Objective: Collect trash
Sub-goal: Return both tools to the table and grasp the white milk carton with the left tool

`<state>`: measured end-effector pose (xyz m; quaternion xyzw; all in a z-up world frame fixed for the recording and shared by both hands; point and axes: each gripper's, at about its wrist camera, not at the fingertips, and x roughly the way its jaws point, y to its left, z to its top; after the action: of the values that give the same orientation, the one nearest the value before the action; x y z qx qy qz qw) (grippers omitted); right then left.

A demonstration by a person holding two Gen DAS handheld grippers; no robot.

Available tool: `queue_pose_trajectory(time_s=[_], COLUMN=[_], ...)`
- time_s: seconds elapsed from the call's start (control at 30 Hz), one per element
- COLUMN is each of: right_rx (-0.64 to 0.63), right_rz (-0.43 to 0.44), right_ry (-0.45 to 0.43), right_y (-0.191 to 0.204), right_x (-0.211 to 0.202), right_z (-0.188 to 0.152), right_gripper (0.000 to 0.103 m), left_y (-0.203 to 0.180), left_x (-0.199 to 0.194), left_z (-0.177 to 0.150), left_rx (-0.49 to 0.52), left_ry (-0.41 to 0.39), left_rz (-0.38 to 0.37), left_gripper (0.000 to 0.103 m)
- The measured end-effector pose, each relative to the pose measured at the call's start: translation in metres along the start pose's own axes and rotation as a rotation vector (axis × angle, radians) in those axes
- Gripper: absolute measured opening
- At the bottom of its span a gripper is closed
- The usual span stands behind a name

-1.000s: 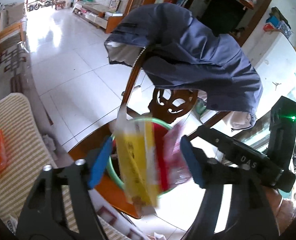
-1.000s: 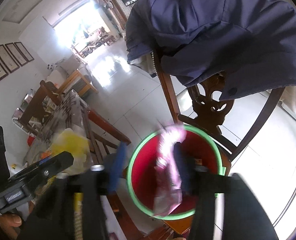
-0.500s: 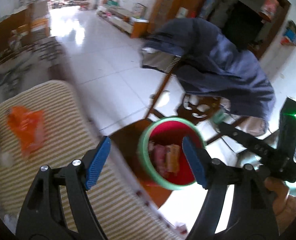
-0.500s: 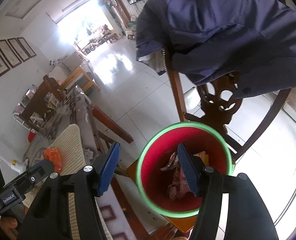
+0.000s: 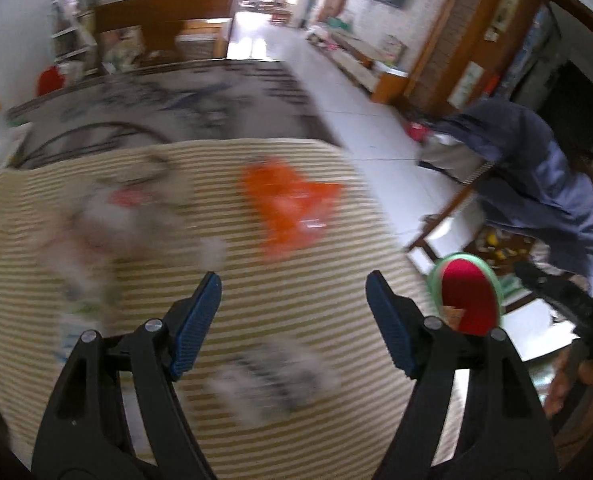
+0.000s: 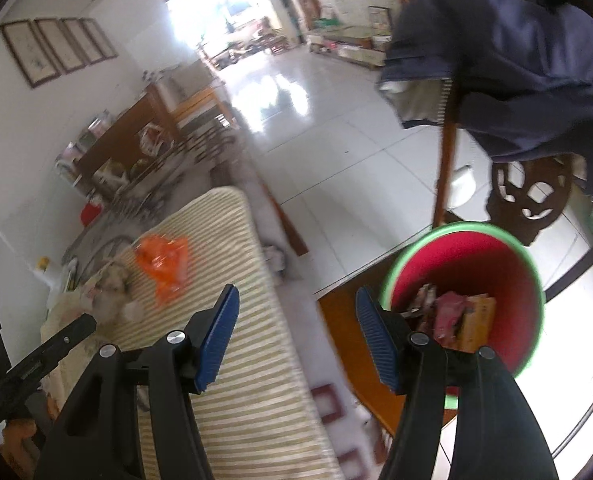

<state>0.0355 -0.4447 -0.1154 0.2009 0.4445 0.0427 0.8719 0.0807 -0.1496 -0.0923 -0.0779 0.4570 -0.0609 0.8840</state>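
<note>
My left gripper is open and empty above a striped mat on the table. An orange wrapper lies on the mat ahead of it. Blurred whitish crumpled trash lies to the left, and another pale piece lies between the fingers. My right gripper is open and empty over the mat's edge. The red bin with a green rim stands right of it and holds pink and yellow wrappers. The bin also shows in the left wrist view. The orange wrapper lies far left.
A wooden chair draped with a blue jacket stands behind the bin. The bin sits on a wooden stool. White tiled floor lies beyond. The table's far part carries a patterned cloth and clutter.
Both grippers let their wrappers drop into the bin, then swung left from the bin toward the table. The left one now faces the mat and the orange wrapper.
</note>
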Motion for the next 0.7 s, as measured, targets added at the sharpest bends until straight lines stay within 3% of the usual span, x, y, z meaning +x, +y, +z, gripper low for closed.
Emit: queue_pose_trajectory(time_s=[0.2, 0.3, 0.43, 0.6, 0.7], right_rx=[-0.047, -0.075, -0.115, -0.132, -0.168], right_rz=[0.025, 0.057, 0.076, 0.084, 0.085], right_ry=[0.046, 0.086, 0.114, 0.14, 0.153], right_y=[0.056, 0.083, 0.114, 0.144, 0.161], right_x=[0.012, 0.018, 0.023, 0.022, 0.024], right_z=[-0.024, -0.04, -0.059, -0.08, -0.089], right_gripper=[0.06, 0.067, 0.069, 0.07, 0.073], left_y=[0.102, 0.136, 0.149, 0.154, 0.161], left_x=[-0.01, -0.006, 0.013, 0.034, 0.045], left_z=[-0.015, -0.022, -0.026, -0.023, -0.024], left_rx=[-0.122, -0.172, -0.142, -0.11, -0.108], left_ry=[0.037, 0.078, 0.155, 0.182, 0.203], left_rz=[0.135, 0.142, 0.106, 0.101, 0.091], left_gripper=[0.072, 0.072, 0.072, 0.072, 0.063])
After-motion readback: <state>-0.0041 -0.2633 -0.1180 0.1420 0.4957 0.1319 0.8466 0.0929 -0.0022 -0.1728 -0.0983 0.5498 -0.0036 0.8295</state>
